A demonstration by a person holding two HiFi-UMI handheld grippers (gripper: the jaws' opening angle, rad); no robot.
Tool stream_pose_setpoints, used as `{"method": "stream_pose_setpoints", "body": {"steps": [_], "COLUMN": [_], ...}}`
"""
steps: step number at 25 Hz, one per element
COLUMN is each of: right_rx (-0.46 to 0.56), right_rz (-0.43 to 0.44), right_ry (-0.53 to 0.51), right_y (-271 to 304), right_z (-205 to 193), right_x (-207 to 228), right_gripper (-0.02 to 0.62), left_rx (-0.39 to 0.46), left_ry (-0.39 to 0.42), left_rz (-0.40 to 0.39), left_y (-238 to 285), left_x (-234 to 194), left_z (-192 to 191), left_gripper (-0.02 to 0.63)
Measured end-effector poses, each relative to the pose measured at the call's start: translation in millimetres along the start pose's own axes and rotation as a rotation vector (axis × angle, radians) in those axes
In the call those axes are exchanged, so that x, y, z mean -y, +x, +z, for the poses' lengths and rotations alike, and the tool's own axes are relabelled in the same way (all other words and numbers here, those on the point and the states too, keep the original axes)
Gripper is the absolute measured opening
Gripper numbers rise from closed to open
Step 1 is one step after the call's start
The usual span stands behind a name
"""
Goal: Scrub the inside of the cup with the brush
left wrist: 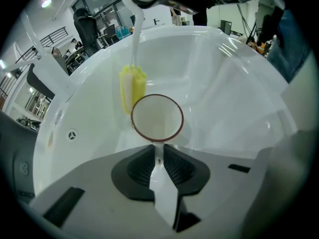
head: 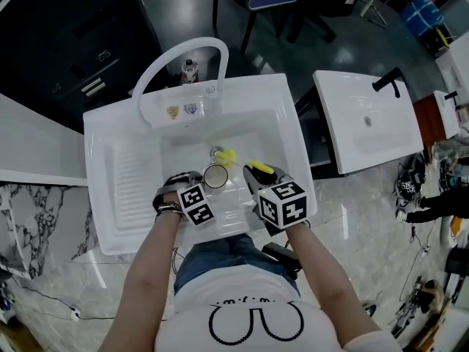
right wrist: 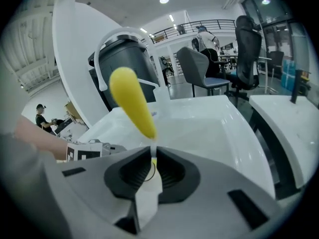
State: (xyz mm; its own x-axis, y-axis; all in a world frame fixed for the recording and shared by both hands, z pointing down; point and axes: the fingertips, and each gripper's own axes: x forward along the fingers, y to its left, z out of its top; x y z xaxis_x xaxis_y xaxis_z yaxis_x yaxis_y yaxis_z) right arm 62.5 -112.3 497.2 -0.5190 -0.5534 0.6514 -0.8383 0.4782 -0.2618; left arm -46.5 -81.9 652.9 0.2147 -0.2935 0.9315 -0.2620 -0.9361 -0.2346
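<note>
A: What has the left gripper (left wrist: 158, 151) got?

B: The cup (left wrist: 157, 117). Its 2 jaws are pinched tight on the cup's near wall, right below the reddish rim. The cup sits straight ahead of the fingertips with its mouth turned back toward that gripper. The inside looks pale.

A: And the right gripper (right wrist: 152, 156)?

B: It is clamped on the brush (right wrist: 132, 101). Its 2 jaws squeeze the thin white neck at the bottom of the yellow handle. The handle rises up and away from the jaws, leaning to their left.

A: Where is the bristle end?

B: Seen from the left gripper, the yellow bristle head (left wrist: 132, 86) hangs on a white stem just past the cup, off the far left side of the rim. It is outside the cup. Whether it touches the rim I cannot tell.

A: Where does all this sit?

B: Low in the white sink (head: 110, 134). In the head view the 2 grippers are side by side over the basin. The left one's tips are at the cup, and the right one is just to its right with the handle pointing ahead toward the cup. The arched faucet (head: 163, 57) stands well beyond both grippers. The ribbed washboard (head: 135, 185) lies off to the left gripper's left.
</note>
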Motion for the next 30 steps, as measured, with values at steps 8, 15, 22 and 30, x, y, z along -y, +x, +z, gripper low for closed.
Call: {"method": "stream_pose_setpoints", "body": {"steps": [8,15,22,30], "right_rx": [-0.183,-0.217,-0.217,-0.136], "right_rz": [0.042,0.069,0.042,0.040], "right_ry": [0.150,0.312,0.265,0.178], "right_y": [9,34,43,8], "right_z": [-44,-54,-53,-32], "right_x": [-2,11,14,3], "right_gripper": [0.052,0.052,0.046,0.037], "left_rx": [-0.012,-0.016,-0.029,-0.019], "left_ry": [0.018,0.023,0.037,0.013], "left_rz": [0.006,0.009,0.005,0.014], "left_y": [0,-1,0,-1], "left_x": [3,6,10,11], "left_z": [1,4,3,3], "left_gripper": [0.064,0.064,0.064,0.064]}}
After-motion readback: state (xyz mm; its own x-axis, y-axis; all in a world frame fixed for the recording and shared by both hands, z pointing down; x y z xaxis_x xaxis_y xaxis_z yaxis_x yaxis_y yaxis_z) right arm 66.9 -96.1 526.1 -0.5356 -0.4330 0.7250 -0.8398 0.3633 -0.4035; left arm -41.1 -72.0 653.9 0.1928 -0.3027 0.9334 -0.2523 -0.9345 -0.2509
